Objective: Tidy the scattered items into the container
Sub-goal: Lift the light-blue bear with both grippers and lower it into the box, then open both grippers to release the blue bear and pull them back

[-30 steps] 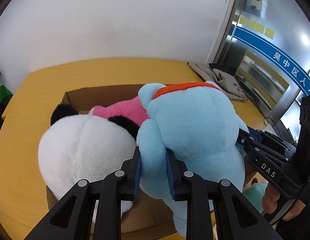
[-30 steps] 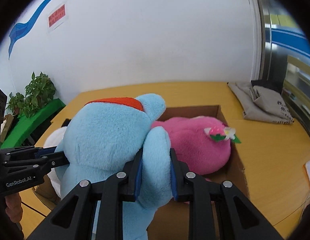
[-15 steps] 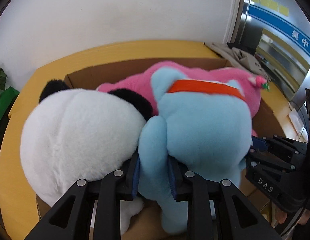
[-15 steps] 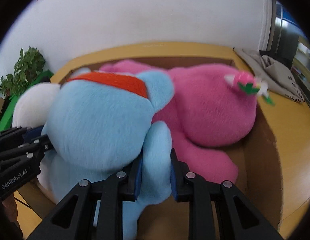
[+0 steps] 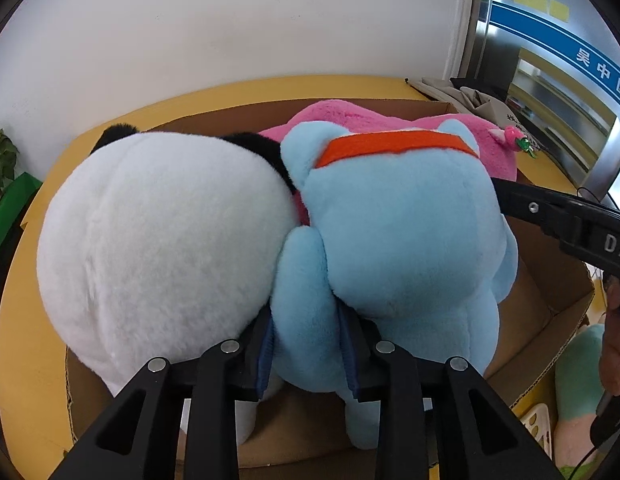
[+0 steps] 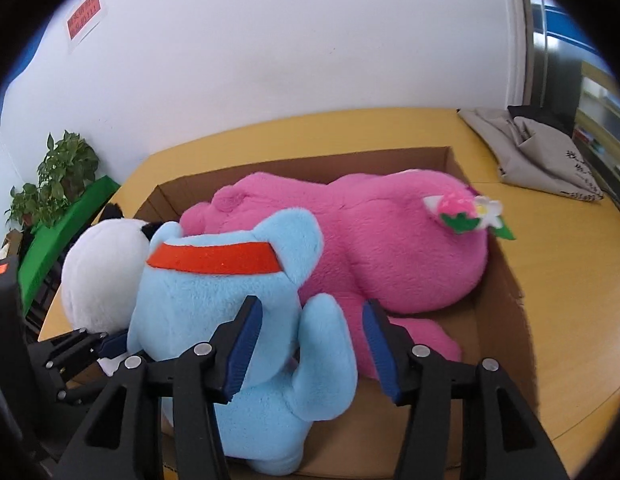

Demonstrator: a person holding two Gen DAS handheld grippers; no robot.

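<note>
While the blue plush (image 6: 213,320) sits upright in the near part of the cardboard box (image 6: 506,296), my left gripper (image 5: 305,340) clamps one of its arms, and my right gripper (image 6: 310,344) stands with jaws spread on either side of the other arm, gripping nothing. Contents, box: one white panda plush (image 5: 157,240), pressed against the blue one on its left; one pink plush (image 6: 390,248), lying along the far wall behind both. Outside the box: grey cloth (image 6: 542,152) at the table's far right corner; a green-and-pink plush (image 5: 578,392) beyond the box's near right corner, probably next to collect. Step in hand, by my judgement: release. To do it well I should spread the left jaws fully, then draw both tools straight back, so no pad snags the fur and tips the toy over the near wall.
</note>
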